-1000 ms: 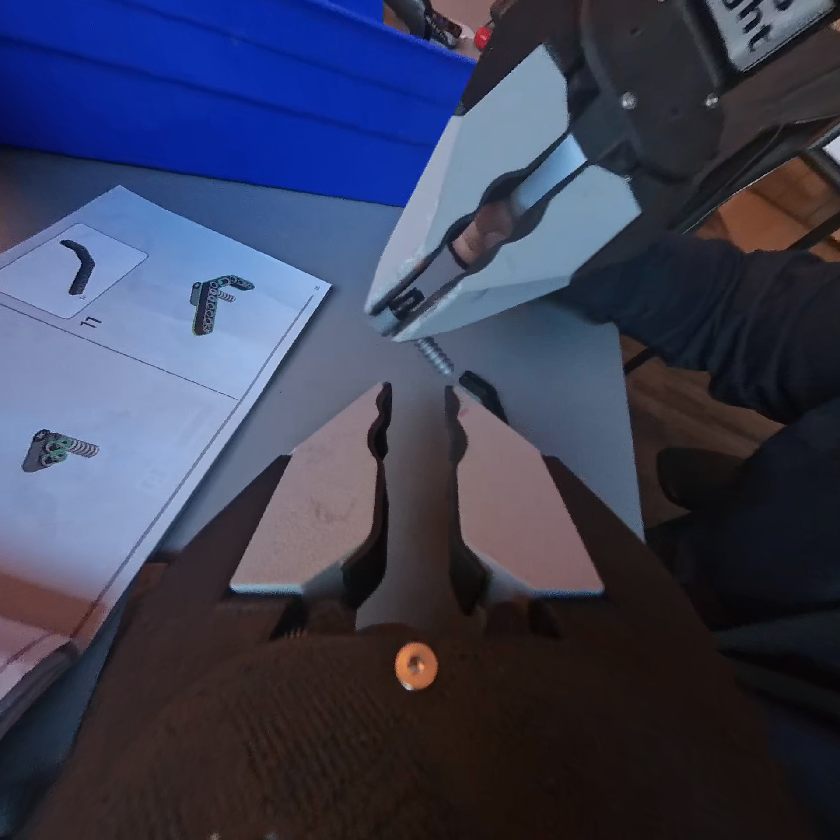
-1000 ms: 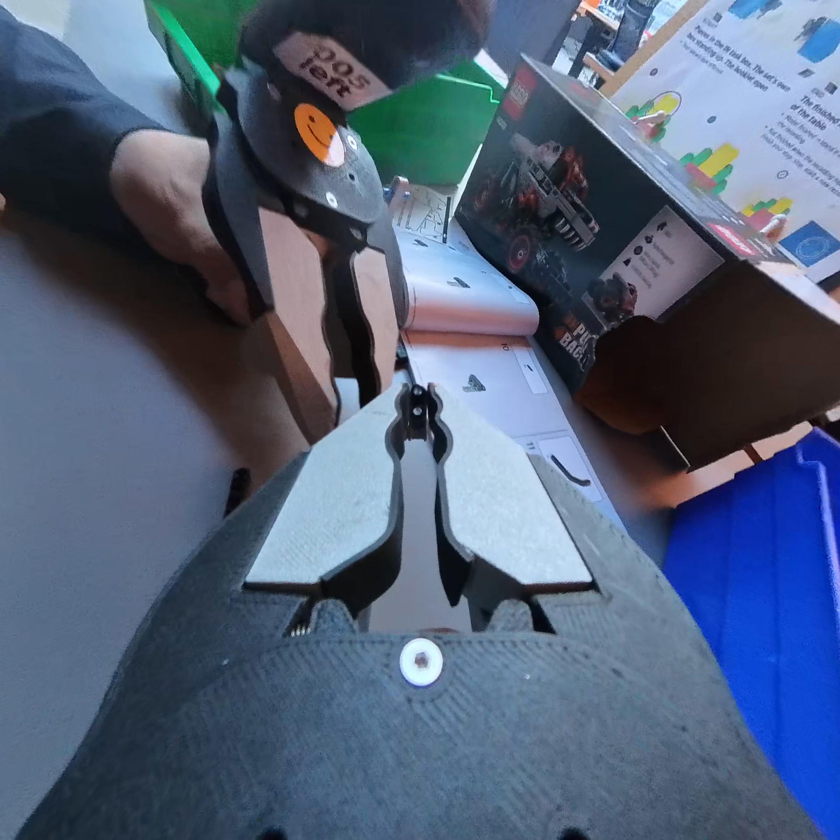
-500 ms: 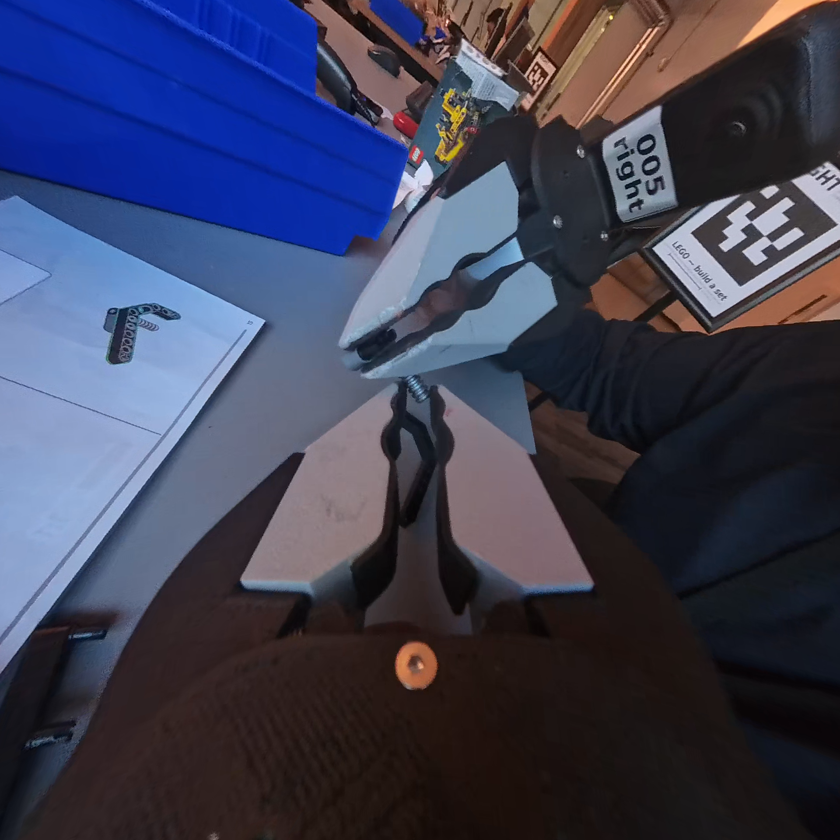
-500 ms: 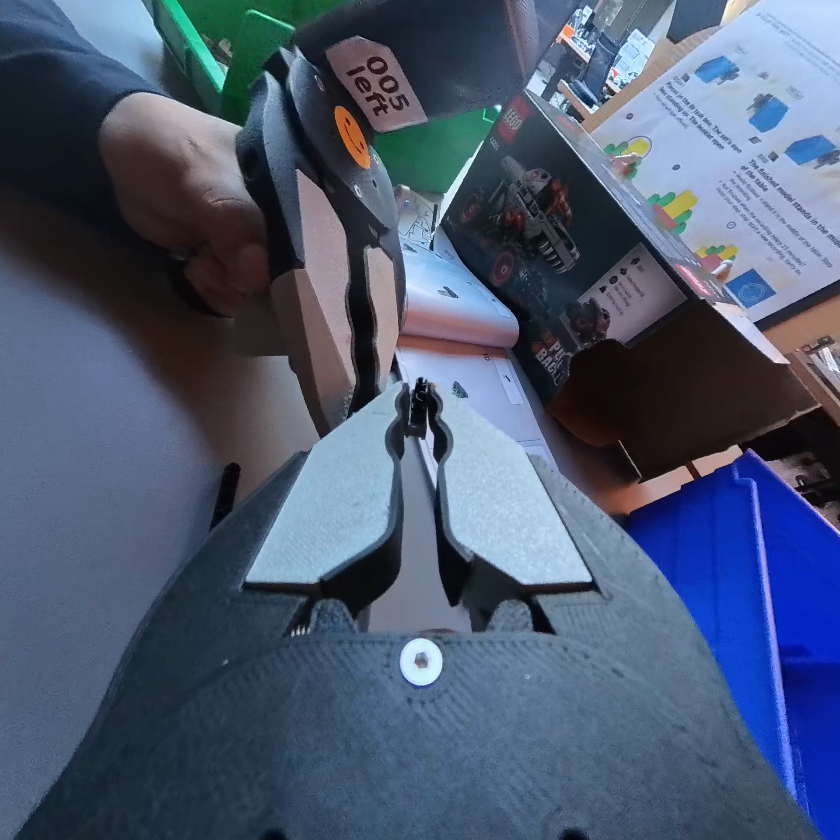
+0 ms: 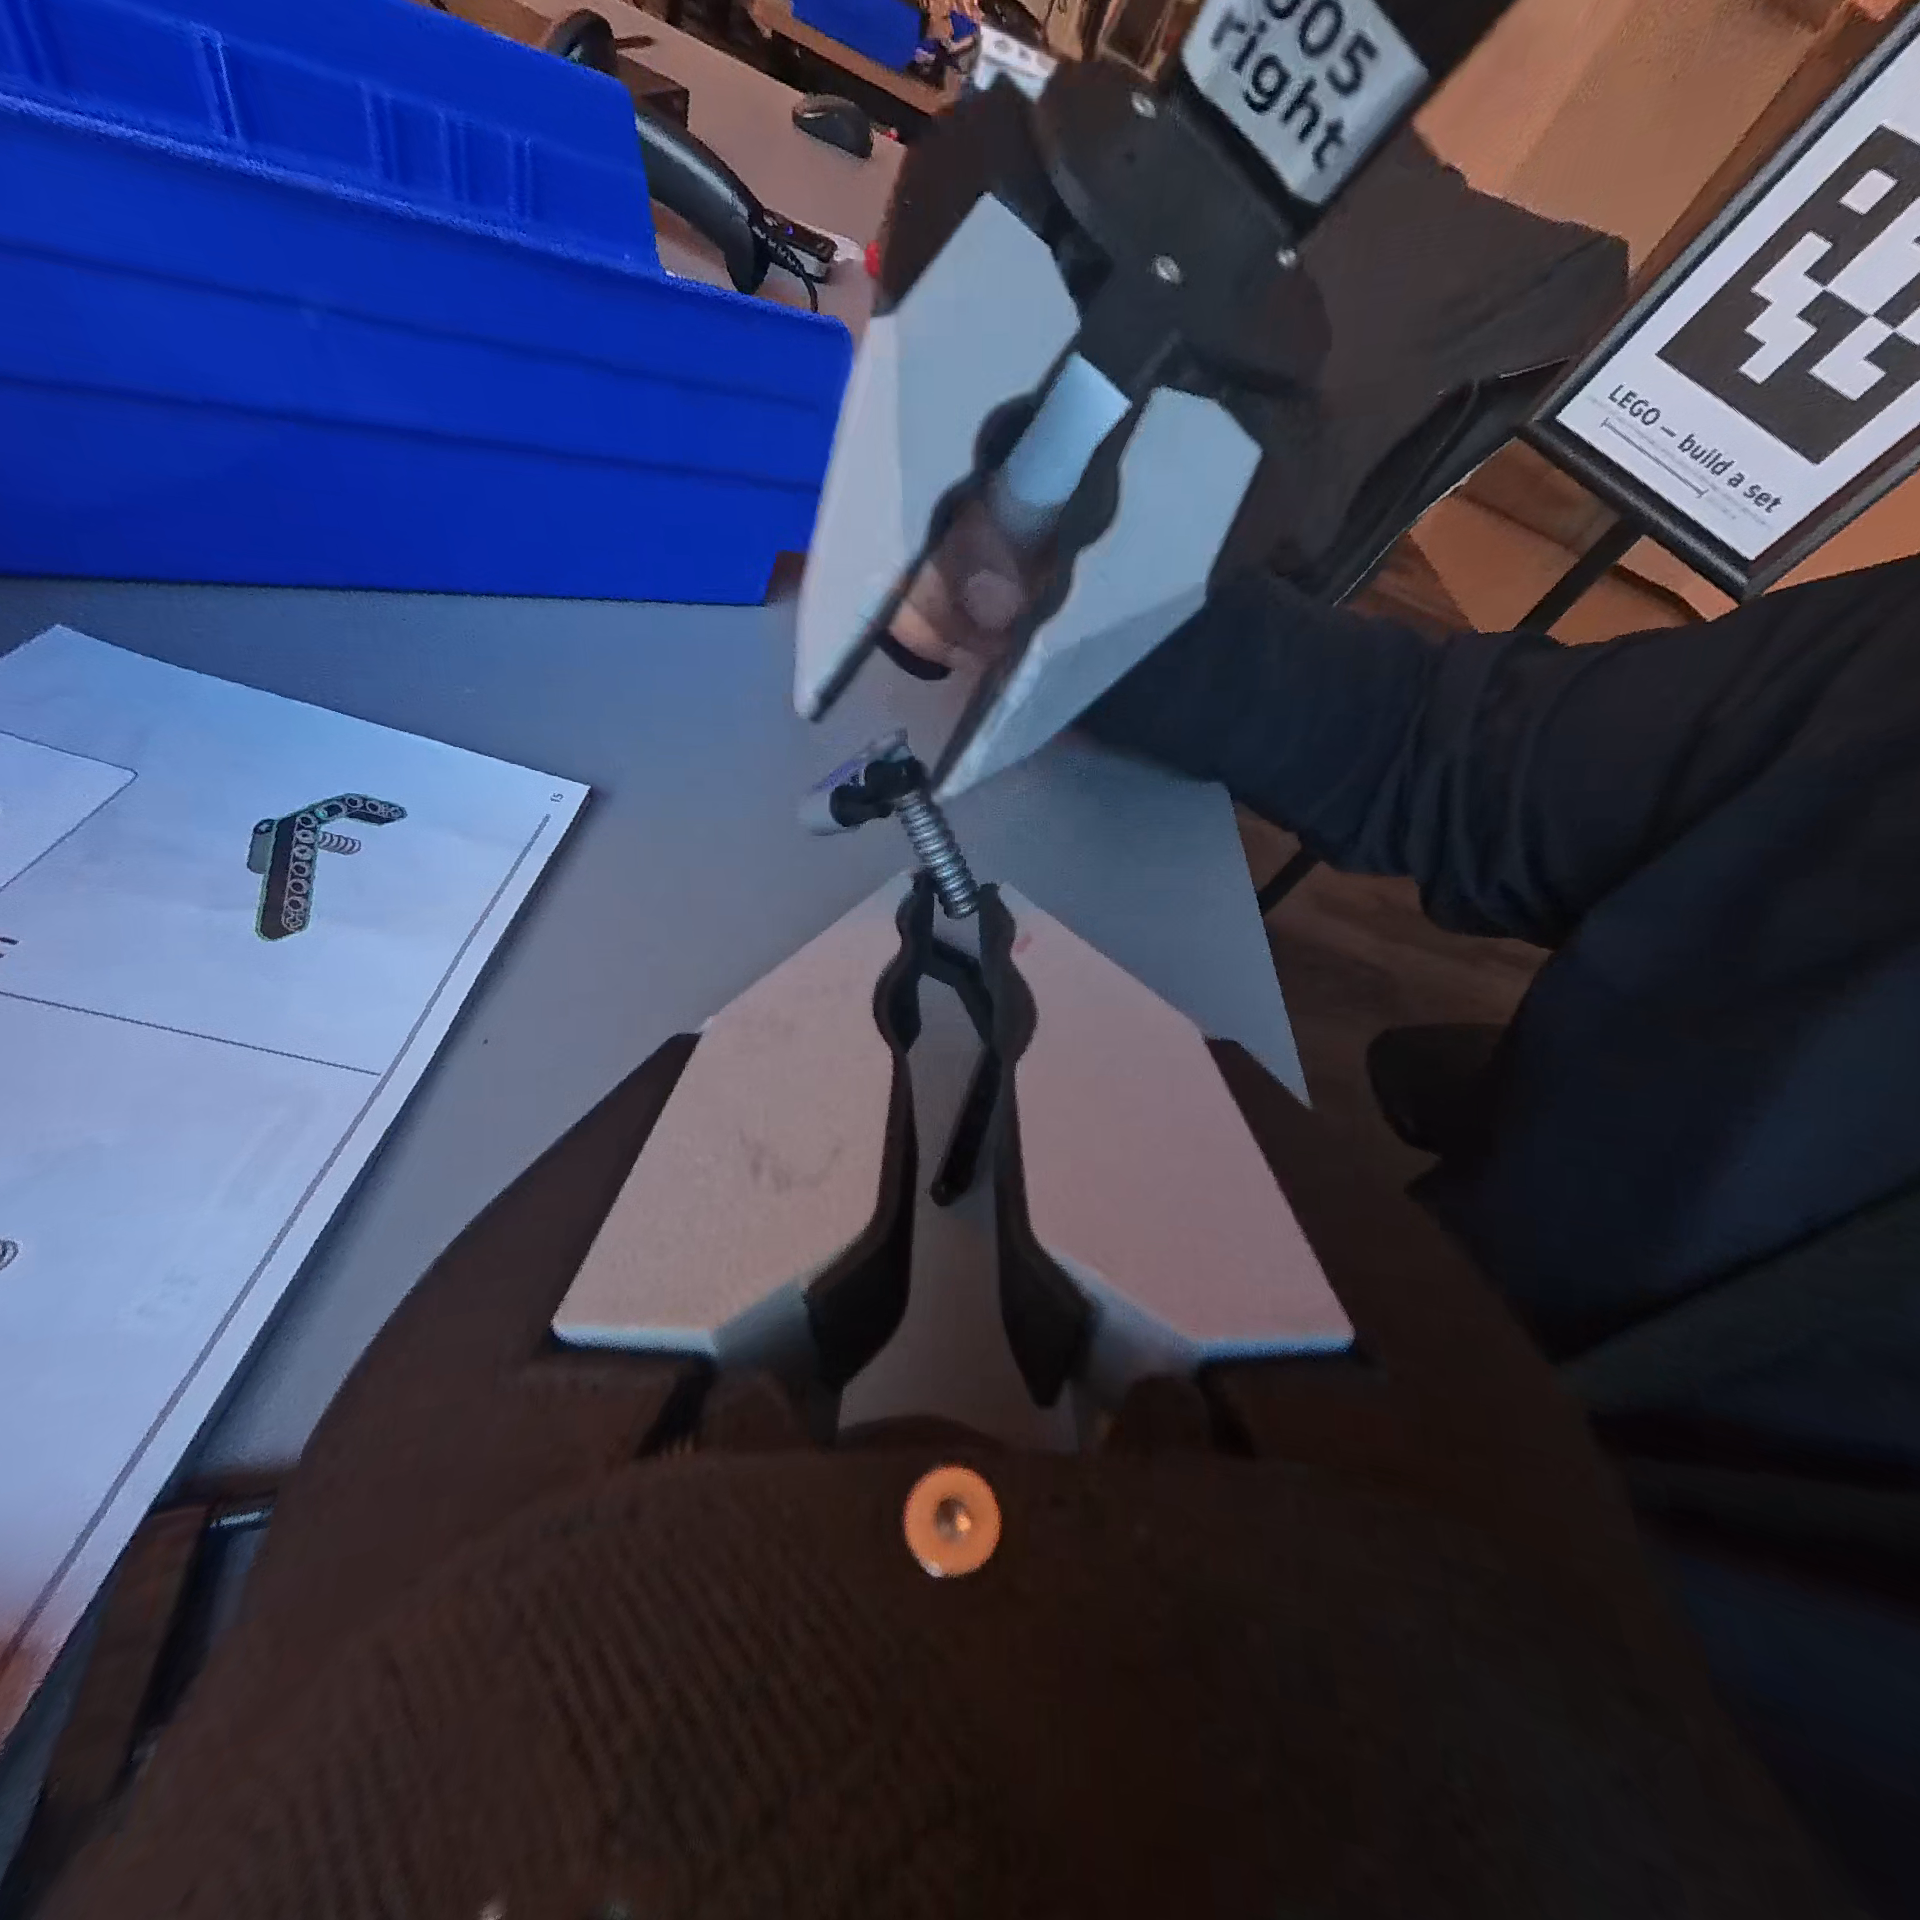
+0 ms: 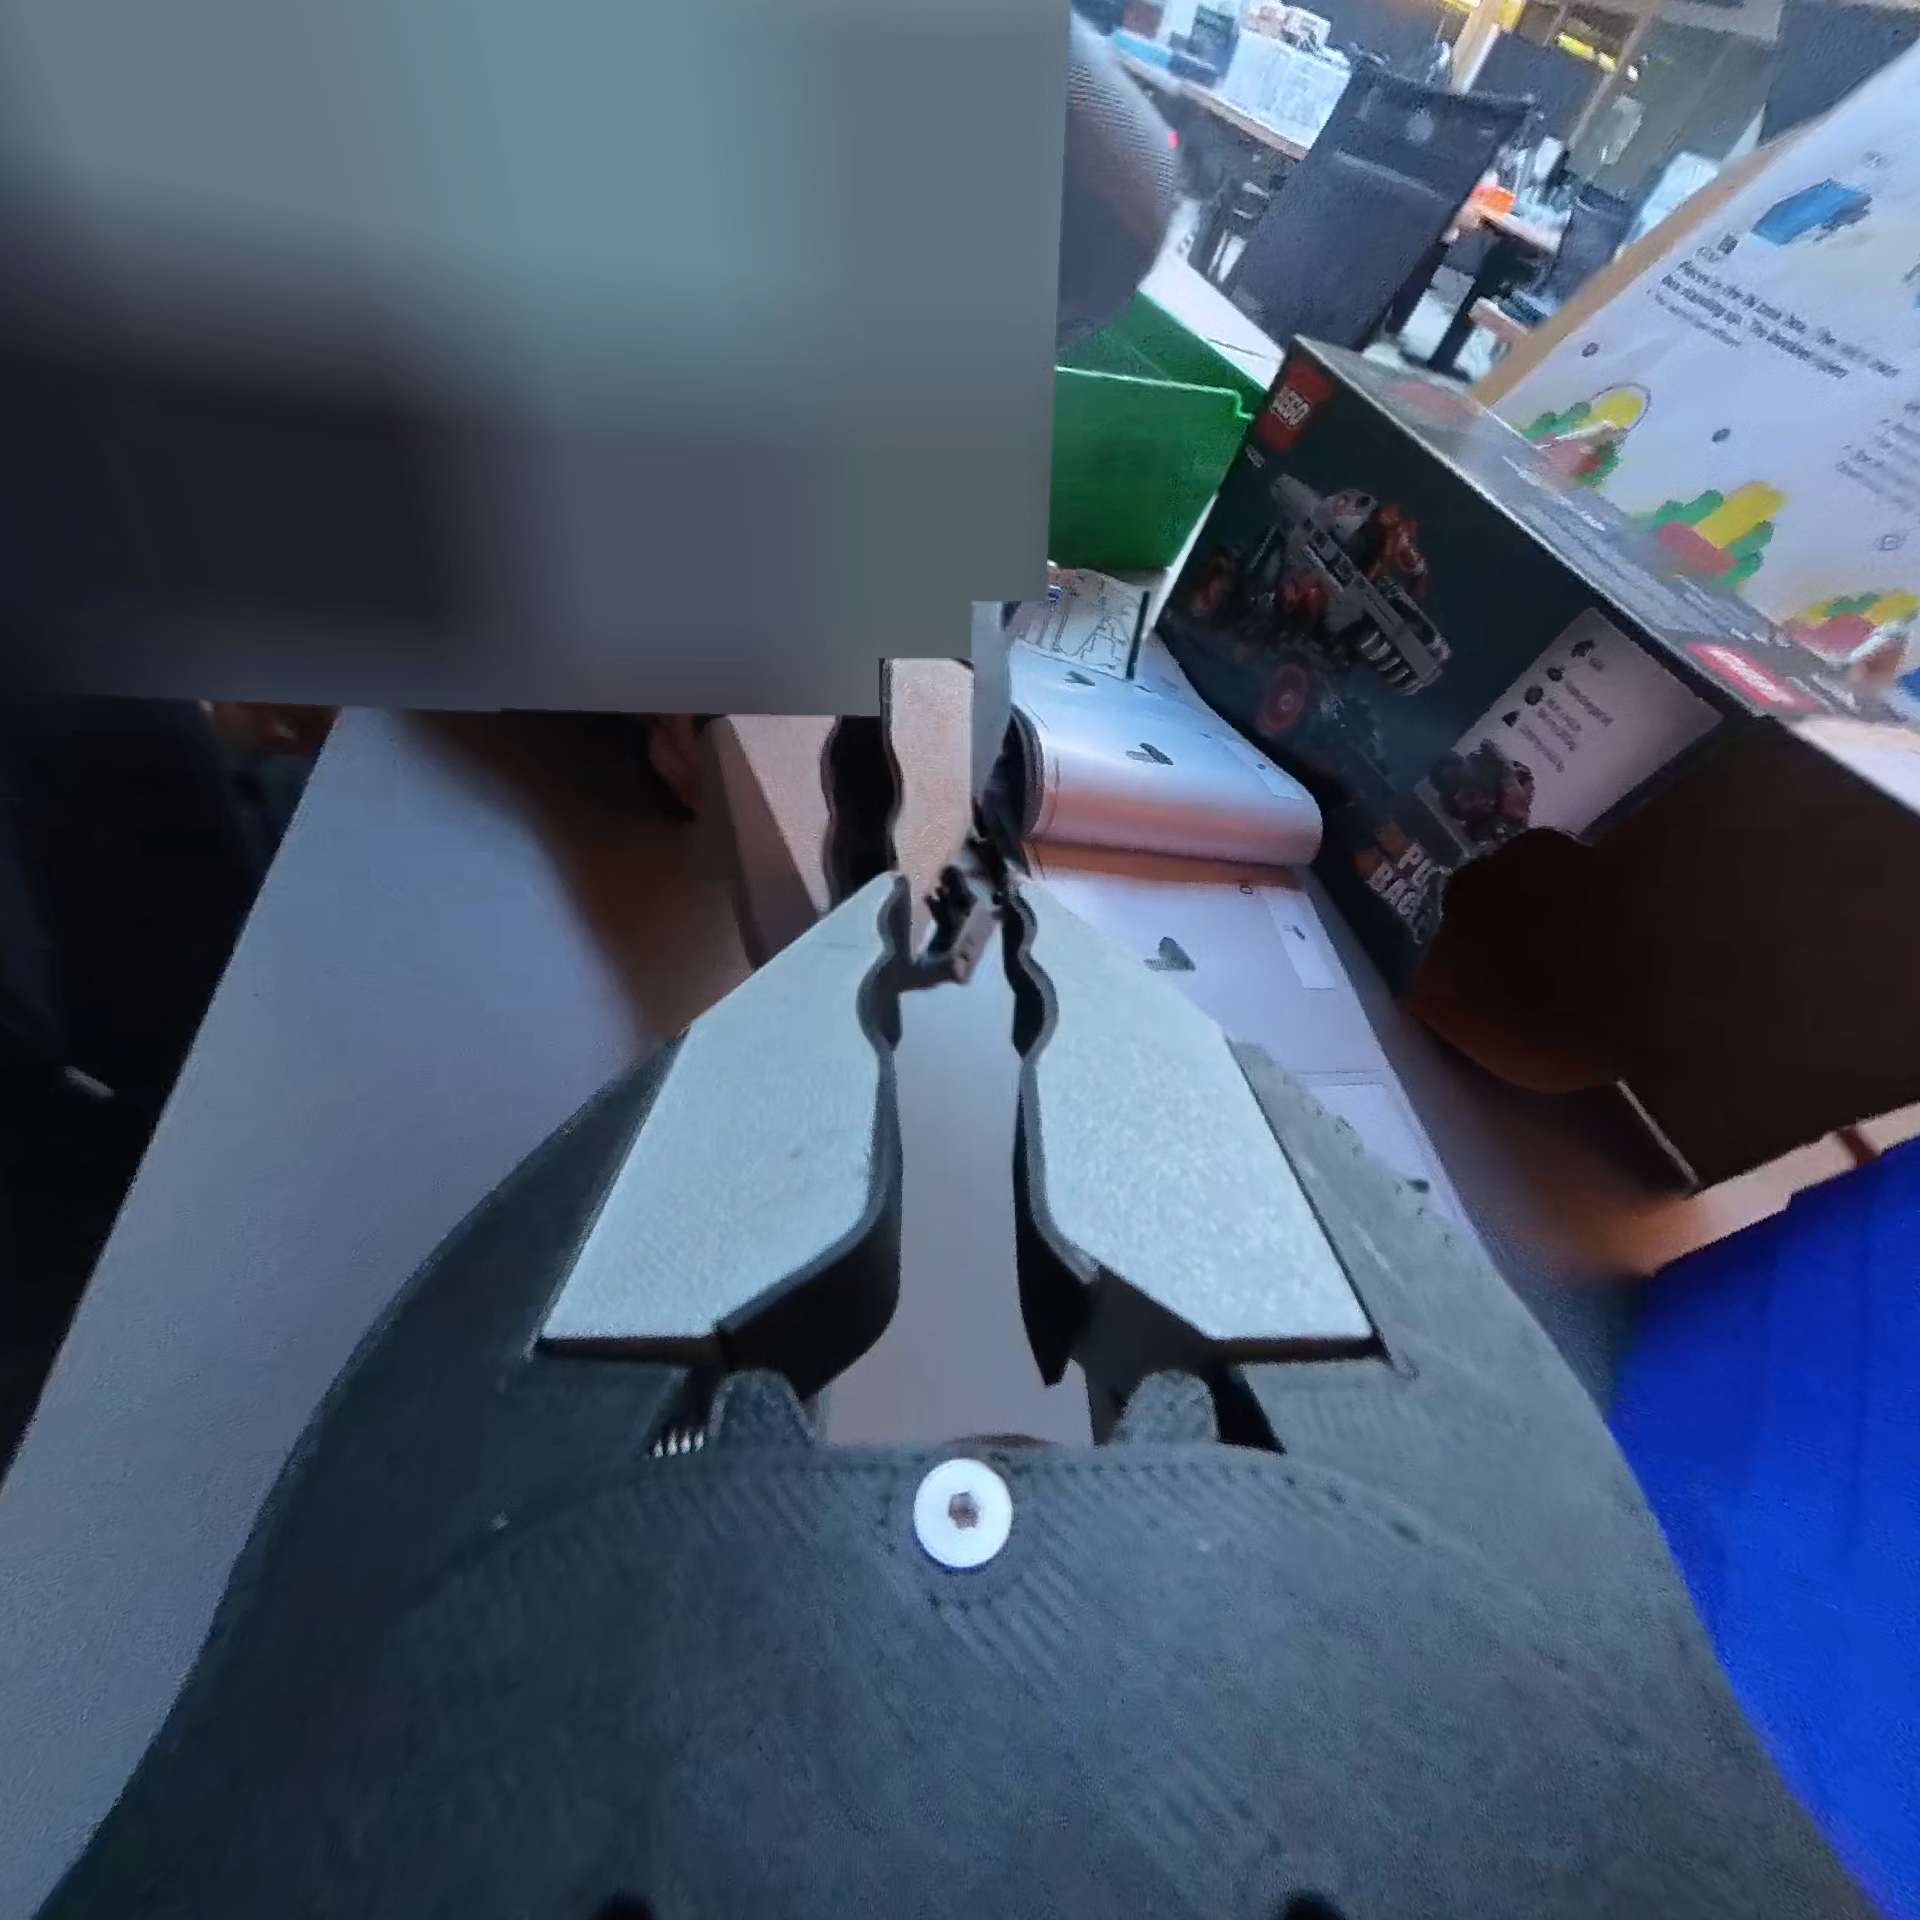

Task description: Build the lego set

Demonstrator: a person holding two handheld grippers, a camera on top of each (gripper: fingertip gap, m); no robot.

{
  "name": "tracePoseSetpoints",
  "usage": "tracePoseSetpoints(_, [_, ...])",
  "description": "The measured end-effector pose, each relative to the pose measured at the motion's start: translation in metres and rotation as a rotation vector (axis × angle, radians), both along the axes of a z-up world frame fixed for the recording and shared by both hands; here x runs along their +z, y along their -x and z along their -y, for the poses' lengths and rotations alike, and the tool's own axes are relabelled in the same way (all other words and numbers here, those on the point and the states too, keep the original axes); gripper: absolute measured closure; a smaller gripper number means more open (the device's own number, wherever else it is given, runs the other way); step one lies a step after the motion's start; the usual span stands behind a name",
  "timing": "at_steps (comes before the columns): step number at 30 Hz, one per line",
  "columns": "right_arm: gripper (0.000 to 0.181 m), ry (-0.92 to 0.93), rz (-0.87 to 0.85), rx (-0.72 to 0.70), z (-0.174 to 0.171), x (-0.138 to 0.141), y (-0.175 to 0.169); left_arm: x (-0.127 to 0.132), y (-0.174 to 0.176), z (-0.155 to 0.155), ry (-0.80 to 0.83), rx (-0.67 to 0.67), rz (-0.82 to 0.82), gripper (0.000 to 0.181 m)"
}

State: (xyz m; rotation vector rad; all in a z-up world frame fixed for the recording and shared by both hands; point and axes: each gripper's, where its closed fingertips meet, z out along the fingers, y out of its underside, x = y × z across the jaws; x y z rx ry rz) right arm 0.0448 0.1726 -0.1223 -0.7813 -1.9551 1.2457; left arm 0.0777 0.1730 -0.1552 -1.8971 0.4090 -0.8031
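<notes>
The left hand-held gripper (image 5: 951,914) sits nearest in its own view, its fingers together and clamped on a black bent beam (image 5: 961,1060) whose long arm runs back between the fingers toward the camera. At the fingertips a grey ribbed spring piece (image 5: 940,847) sticks out of the beam, its long axis pointing away and slightly left, up off the table (image 5: 665,707). At the far end of the spring piece sits a small black connector with a pale end (image 5: 857,795).

Just beyond, the right hand-held gripper (image 5: 878,743) comes down from above with its tips around that connector. Its fingers stand apart: in the right wrist view a clear gap shows between them (image 6: 951,935), and the small black part (image 6: 961,925) lies tilted in the gap, touching the left finger only. The left hand-held gripper's brown fingers (image 6: 925,769) stand just behind it.

To the left on the table, an open instruction booklet (image 5: 260,935) lies flat, running off the near left edge. Behind it blue bins (image 5: 395,343) line the far edge. In the right wrist view the booklet (image 6: 1164,800) curls up against a dark set box (image 6: 1455,665) with a green bin (image 6: 1132,457) behind it. A dark sleeve (image 5: 1507,748) reaches in from the right edge of the table.
</notes>
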Motion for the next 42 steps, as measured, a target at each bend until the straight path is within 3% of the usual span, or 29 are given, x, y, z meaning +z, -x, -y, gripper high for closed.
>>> tracePoseSetpoints(10, [0.163,0.302,0.341,0.129,0.008,-0.020,-0.008,-0.004,0.004,-0.001,-0.106,0.029,-0.191,0.174])
tracePoseSetpoints(15, [0.173,0.321,0.359,0.159,0.009,-0.020,-0.012,-0.008,0.003,-0.003,-0.111,0.053,-0.246,0.175])
tracePoseSetpoints(19, [0.176,0.180,0.294,0.124,0.004,-0.023,-0.012,-0.005,0.008,0.001,-0.085,0.036,-0.207,0.166])
tracePoseSetpoints(24, [0.176,-0.213,0.154,0.000,-0.018,-0.040,-0.010,-0.011,0.020,0.005,-0.029,0.027,-0.210,0.161])
tracePoseSetpoints(30, [0.176,-0.646,0.035,-0.009,-0.010,-0.065,-0.009,-0.017,0.002,0.016,0.114,-0.105,-0.028,0.155])
tracePoseSetpoints(36, [0.176,-0.720,0.005,0.021,-0.002,-0.068,-0.013,-0.018,-0.006,0.021,0.190,-0.165,0.068,0.153])
tracePoseSetpoints(42, [0.176,-0.783,-0.018,-0.004,-0.003,-0.066,-0.012,-0.018,-0.001,0.015,0.216,-0.132,0.103,0.154])
